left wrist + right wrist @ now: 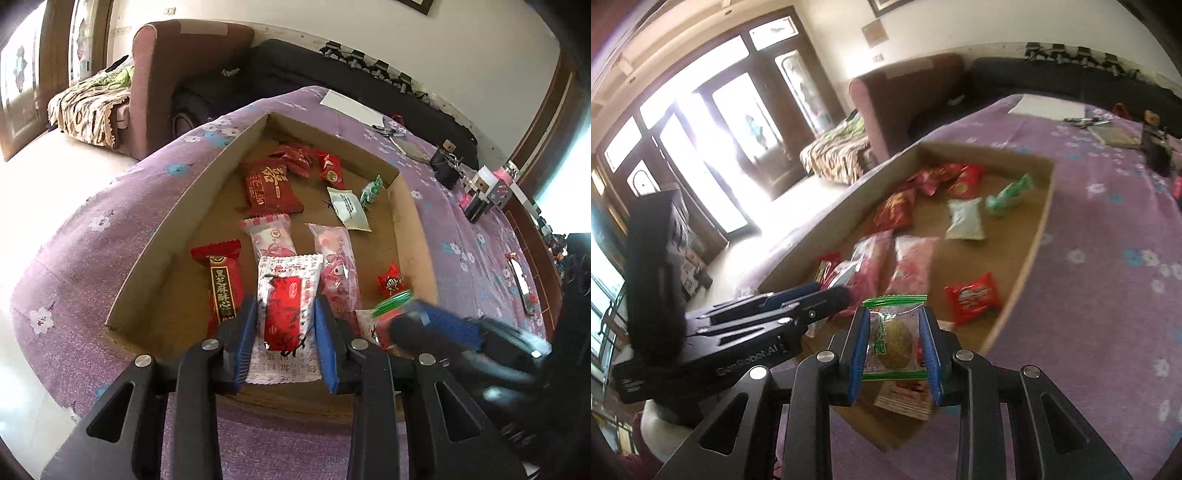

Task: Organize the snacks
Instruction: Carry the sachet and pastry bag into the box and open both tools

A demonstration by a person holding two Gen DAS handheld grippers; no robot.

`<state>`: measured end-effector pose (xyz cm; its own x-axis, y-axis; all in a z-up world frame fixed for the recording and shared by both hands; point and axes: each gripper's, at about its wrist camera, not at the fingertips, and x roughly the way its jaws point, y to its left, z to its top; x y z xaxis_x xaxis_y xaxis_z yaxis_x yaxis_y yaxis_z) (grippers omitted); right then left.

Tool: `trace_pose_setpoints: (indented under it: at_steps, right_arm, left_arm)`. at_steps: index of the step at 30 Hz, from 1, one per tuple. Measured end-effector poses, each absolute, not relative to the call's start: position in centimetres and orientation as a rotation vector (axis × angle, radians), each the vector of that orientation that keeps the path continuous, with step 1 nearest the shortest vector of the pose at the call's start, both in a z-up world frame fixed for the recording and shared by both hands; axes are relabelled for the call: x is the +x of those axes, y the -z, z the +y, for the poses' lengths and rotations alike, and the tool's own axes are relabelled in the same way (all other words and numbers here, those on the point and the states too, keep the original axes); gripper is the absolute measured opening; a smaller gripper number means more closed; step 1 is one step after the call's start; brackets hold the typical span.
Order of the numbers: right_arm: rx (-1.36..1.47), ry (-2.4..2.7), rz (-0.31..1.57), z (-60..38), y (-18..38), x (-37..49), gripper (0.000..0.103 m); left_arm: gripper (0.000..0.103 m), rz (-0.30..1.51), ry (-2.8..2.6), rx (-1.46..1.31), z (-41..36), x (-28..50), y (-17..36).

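A shallow cardboard tray (pixel 192 199) on a purple flowered cloth holds several snack packets. My left gripper (pixel 284 339) is shut on a white-and-red patterned packet (pixel 286 306) over the tray's near end. My right gripper (pixel 895 343) is shut on a clear packet with green edges (pixel 894 334), held above the tray's near right corner; it shows blurred in the left wrist view (pixel 393 301). In the tray lie a long red packet (pixel 221 284), two pink packets (pixel 334 258), a big dark-red packet (pixel 271 190), a white sachet (pixel 349 208) and a small red packet (pixel 390 281).
The purple cloth (pixel 461 236) carries a white sheet (pixel 352 107), tools and small boxes (pixel 487 188) at the far right. A brown sofa (pixel 173 74) and a black couch (pixel 295 70) stand beyond the table. The left gripper's body (pixel 713 332) is close on the right gripper's left.
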<state>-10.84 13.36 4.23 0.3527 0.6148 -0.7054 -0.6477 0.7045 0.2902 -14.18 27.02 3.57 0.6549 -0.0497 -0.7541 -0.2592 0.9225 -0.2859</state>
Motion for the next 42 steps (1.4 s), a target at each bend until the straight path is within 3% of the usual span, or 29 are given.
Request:
trace_pose_setpoints:
  at_steps: [5, 10, 16, 19, 42]
  right_arm:
    - [-0.115, -0.802, 0.887, 14.7, -3.2, -11.3, 0.029]
    - [-0.133, -0.794, 0.86, 15.0, -2.9, -11.6, 0.031]
    - [-0.111, -0.781, 0.804, 14.0, -4.1, -12.0, 0.042]
    - [-0.1, -0.76, 0.779, 12.9, -4.8, -12.3, 0.046]
    - [0.012, -0.622, 0.773, 5.0, -4.7, -12.1, 0.053]
  left_arm:
    - [0.055, 0.825, -0.145, -0.387, 27.5, -14.7, -4.2]
    - [0.056, 0.793, -0.178, -0.375, 27.7, -15.4, -4.9]
    - [0.057, 0.758, -0.239, -0.283, 26.4, -15.8, -5.9]
    - [0.07, 0.738, -0.277, -0.241, 25.7, -16.0, -6.3]
    - [0.07, 0.737, -0.28, -0.103, 21.0, -15.8, -7.2]
